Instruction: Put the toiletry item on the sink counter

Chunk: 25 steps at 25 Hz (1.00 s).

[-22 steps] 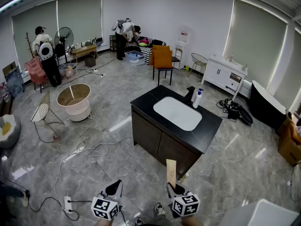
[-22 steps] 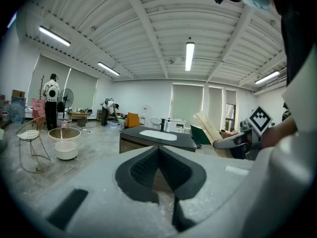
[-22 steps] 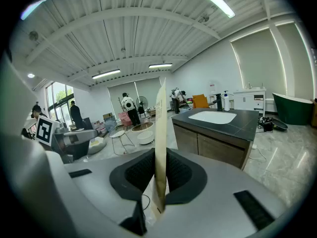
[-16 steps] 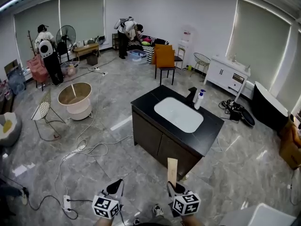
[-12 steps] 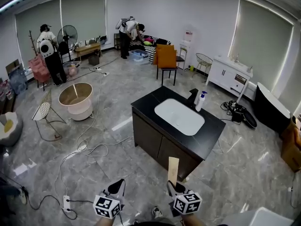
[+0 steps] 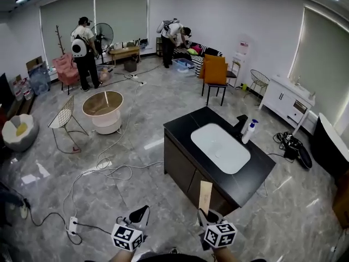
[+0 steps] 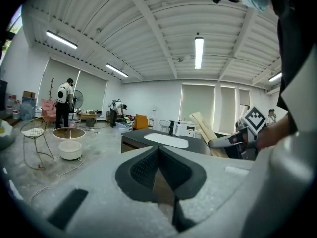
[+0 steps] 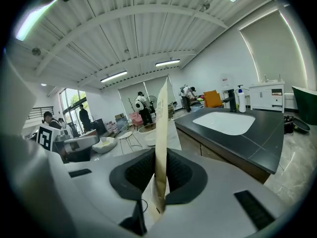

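Right gripper (image 8: 159,157) is clenched on a flat tan pack (image 8: 160,128). The pads pinch its lower end and the pack stands upright, edge-on between them; its print is too small to read. Left gripper (image 7: 159,155) has its jaws together with nothing between them. Both are held low on the near side of the sink counter (image 6: 260,171), side by side and apart, so the pack is in the air just short of the counter's nearest corner, not on it. The counter is a black top on a dark cabinet with a white basin (image 6: 220,147) set in the middle. A black faucet (image 6: 239,125) sits at the basin's far edge, and a white spray bottle (image 6: 249,132) with a blue head stands just beside it on the top. Loose cables (image 6: 109,171) run over the grey tile floor left of the counter, with a round beige tub (image 6: 102,111) and a wire chair (image 6: 64,116) further out on that side. An orange chair (image 6: 215,72) is beyond the counter, and a white cabinet (image 6: 286,100) stands off its far right. Two people are well beyond it at the far wall, one standing (image 6: 84,51) and one bent over (image 6: 174,34).
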Tool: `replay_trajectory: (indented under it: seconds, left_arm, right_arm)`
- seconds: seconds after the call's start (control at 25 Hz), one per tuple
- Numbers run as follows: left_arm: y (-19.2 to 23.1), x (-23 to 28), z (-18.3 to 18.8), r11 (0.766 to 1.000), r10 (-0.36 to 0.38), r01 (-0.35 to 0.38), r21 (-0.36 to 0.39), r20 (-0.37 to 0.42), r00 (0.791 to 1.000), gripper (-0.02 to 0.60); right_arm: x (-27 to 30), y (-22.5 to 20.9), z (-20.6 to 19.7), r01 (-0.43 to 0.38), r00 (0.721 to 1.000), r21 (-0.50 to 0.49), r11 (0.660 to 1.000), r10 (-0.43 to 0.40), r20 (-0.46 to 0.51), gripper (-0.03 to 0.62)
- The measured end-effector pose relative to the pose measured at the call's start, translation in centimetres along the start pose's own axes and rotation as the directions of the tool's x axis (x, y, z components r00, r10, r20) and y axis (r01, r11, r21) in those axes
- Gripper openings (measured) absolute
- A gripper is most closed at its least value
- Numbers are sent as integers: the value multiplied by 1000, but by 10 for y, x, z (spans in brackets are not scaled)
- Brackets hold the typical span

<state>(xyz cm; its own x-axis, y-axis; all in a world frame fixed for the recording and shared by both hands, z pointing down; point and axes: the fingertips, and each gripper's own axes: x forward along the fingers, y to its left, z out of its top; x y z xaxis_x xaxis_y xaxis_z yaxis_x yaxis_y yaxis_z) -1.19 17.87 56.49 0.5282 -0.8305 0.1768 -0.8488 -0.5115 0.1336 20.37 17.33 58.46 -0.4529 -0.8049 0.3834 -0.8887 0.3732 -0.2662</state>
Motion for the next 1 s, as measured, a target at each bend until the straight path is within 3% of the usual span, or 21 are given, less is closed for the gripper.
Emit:
replay_trajectory:
  seconds: [0.32, 0.52, 1.0]
  left_arm:
    - [9, 27, 0, 997, 70, -71, -22, -7, 997, 3]
    - [42, 56, 5, 997, 78, -78, -26, -1, 997, 3]
    - [159, 143, 52, 1000, -30, 30, -2, 2, 1000, 3]
  right_arm:
    - [47, -25, 26, -61, 998, -22, 998, 61, -13, 51]
    - [89, -31, 39, -69, 997, -22, 997, 68, -22, 51]
    - [210, -26, 98, 27, 1000, 20, 999, -27, -10, 51]
